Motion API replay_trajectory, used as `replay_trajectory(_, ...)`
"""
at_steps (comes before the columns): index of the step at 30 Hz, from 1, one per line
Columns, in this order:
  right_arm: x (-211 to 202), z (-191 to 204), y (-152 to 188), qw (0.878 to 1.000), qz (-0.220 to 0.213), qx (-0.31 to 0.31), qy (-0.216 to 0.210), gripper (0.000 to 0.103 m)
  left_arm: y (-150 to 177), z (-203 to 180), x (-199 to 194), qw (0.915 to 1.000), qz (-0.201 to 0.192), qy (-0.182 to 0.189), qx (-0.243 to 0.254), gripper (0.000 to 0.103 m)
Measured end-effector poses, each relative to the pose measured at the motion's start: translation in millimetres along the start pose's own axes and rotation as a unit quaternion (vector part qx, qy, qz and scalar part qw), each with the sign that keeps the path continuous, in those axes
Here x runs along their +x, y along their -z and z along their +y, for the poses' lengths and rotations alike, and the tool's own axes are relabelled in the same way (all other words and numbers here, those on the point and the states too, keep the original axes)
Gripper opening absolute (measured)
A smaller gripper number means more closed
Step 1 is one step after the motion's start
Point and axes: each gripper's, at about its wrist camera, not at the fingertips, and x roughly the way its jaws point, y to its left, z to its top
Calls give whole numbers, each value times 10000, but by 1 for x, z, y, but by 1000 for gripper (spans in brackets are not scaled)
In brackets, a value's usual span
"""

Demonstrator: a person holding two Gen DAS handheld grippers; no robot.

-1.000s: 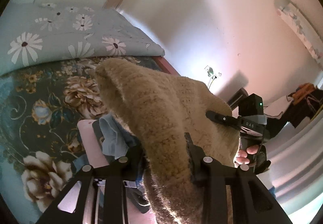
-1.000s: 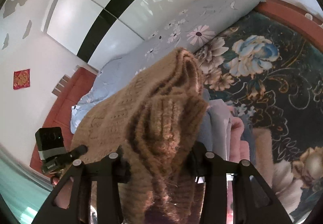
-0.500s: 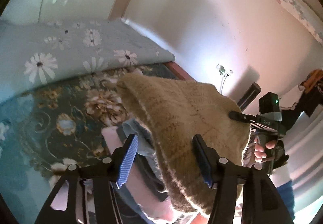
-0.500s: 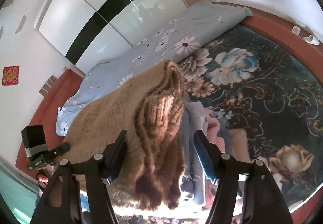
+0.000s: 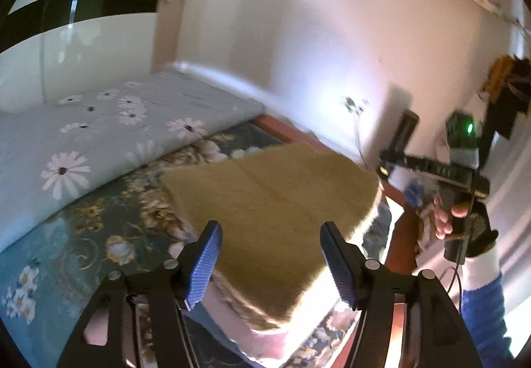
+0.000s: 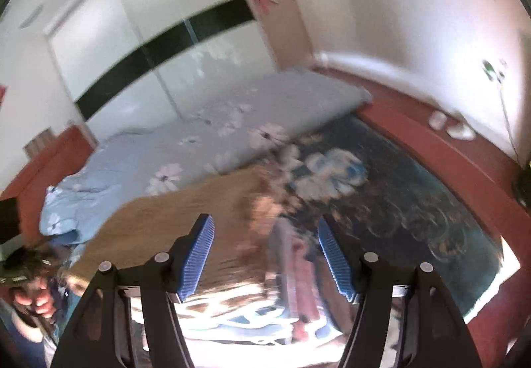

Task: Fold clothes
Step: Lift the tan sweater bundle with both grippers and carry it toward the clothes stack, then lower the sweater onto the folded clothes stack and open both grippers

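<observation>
Item 1: my left hand-held gripper (image 5: 269, 263), black frame with blue ribbed pads (image 5: 205, 263). Jaws spread wide, holding nothing; it hovers above the near edge of the folded garment.

Item 2: my right hand-held gripper (image 6: 265, 263), same build, blue ribbed pads (image 6: 195, 260). Jaws likewise spread wide, nothing between them. In the left view my right hand (image 5: 456, 218) grips its handle off the bed's right side.

Item 3: tan fuzzy knitted sweater (image 5: 275, 202), folded into a flat wedge. It lies on top of a small stack of other clothes near the bed's near edge, apart from both sets of pads. The right view is motion-blurred; the sweater's brown knit (image 6: 172, 222) shows left of centre there.

Item 4: stack of folded clothes, pink and pale blue-grey (image 6: 295, 268), under and just beside the sweater.

Item 5: bed with dark teal floral cover (image 5: 83, 241), carrying all of the above; red-brown wooden frame (image 6: 428, 142) along its far edge.

Item 6: pale blue duvet with white daisy print (image 5: 99, 132), bunched along the bed's far side.
</observation>
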Motion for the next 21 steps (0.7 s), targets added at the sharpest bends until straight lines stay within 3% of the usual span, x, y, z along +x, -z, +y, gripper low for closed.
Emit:
replay_trajectory(4, 14, 27, 15, 9982, 198, -505, -245, 67, 15, -7, 19, 9997, 221, -16, 110, 66)
replay_trajectory(8, 37, 29, 45, 9946, 651, -806, 26, 67, 35, -10, 22, 9992, 328, 97, 209, 68)
replay_trajectory(14, 29, 10, 74, 9956, 604, -711, -7, 67, 51, -18, 18, 9985, 369, 237, 333, 69)
replay_trajectory(21, 32, 24, 76, 9949, 634, -766, 186, 67, 55, -24, 8, 9987, 259, 197, 403, 70)
